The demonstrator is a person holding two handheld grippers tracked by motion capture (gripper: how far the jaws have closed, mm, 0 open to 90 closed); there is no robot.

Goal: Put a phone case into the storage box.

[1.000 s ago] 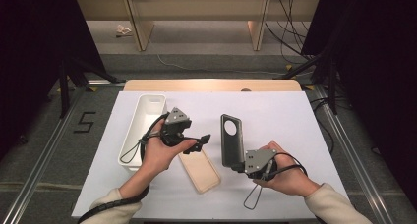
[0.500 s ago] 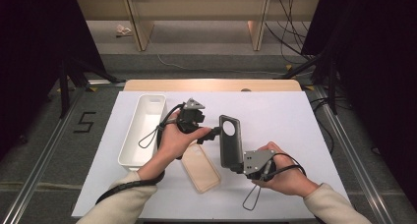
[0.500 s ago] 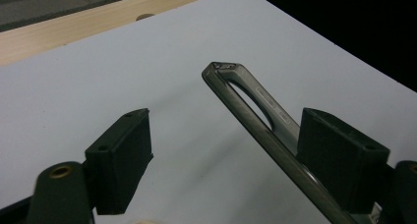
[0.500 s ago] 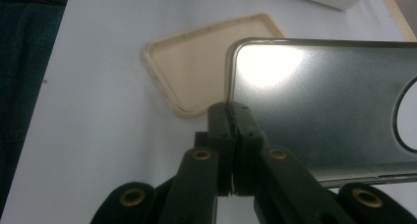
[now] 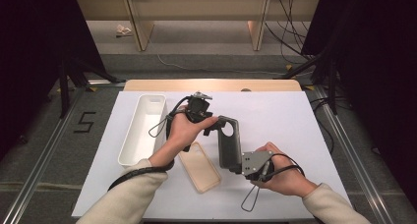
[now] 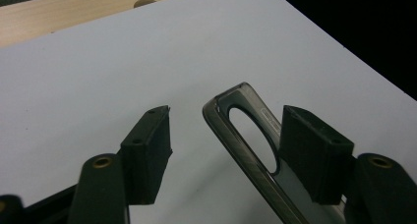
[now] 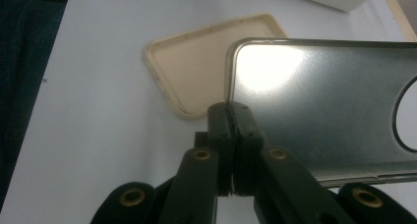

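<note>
Holding the dark case (image 5: 229, 145) by its near end, the right gripper (image 5: 241, 164) keeps it mid-table, long axis running far. In the left gripper view, the left gripper (image 6: 223, 150), its jaws just closing, straddles the far end; one pad (image 6: 314, 153) touches. The right gripper view shows jaws pinched shut on its edge, the tan case (image 7: 196, 76) beyond.

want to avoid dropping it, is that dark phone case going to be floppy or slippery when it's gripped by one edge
Probably fairly stiff: the dark phone case stays flat though the right claw pinches only one edge. Its glossy face throws glare, so it may slip. It looks thin and light; the left claw, closing around its camera end, should steady it.
</note>
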